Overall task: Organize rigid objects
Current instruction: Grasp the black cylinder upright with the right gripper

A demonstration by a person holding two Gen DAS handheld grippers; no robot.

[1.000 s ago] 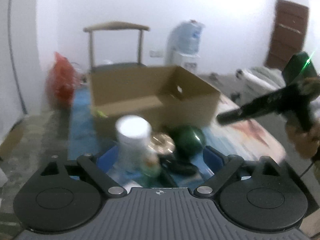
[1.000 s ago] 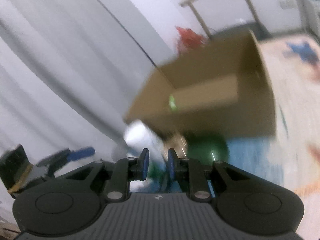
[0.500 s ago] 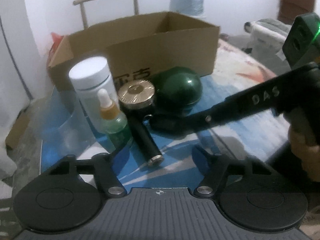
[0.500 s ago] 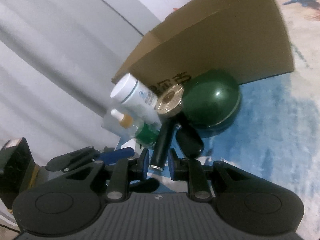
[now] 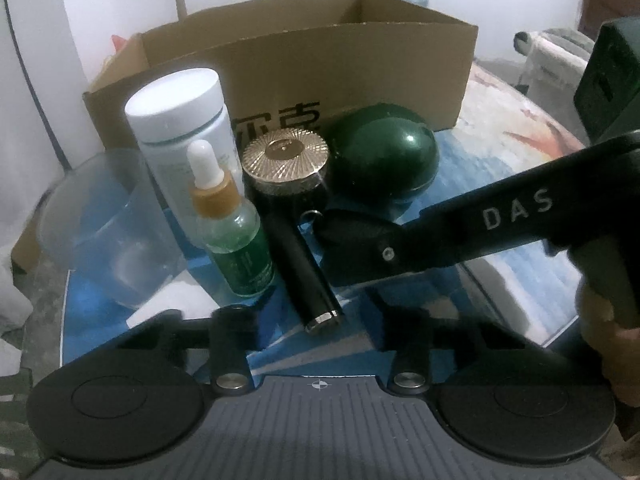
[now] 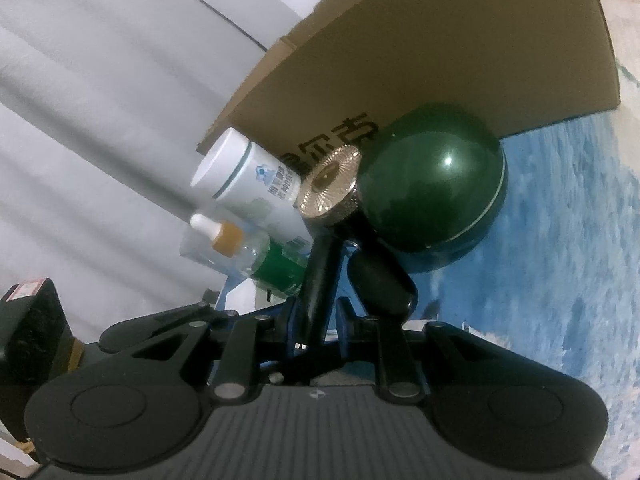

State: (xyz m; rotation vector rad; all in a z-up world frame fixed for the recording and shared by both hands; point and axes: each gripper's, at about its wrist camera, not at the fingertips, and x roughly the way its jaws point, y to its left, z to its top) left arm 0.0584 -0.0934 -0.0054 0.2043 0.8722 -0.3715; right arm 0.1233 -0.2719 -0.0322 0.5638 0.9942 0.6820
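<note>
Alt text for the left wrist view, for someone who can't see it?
A white-lidded jar, dropper bottle, gold-topped jar, green dome and a lying black tube cluster before a cardboard box. The right gripper reaches in from the right beside the tube.

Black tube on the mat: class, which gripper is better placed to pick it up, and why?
Right. The right gripper straddles the black tube, fingers close on both sides. The left gripper, its jaws just closing, stands wider, with only the tube's metal tip between them.
</note>
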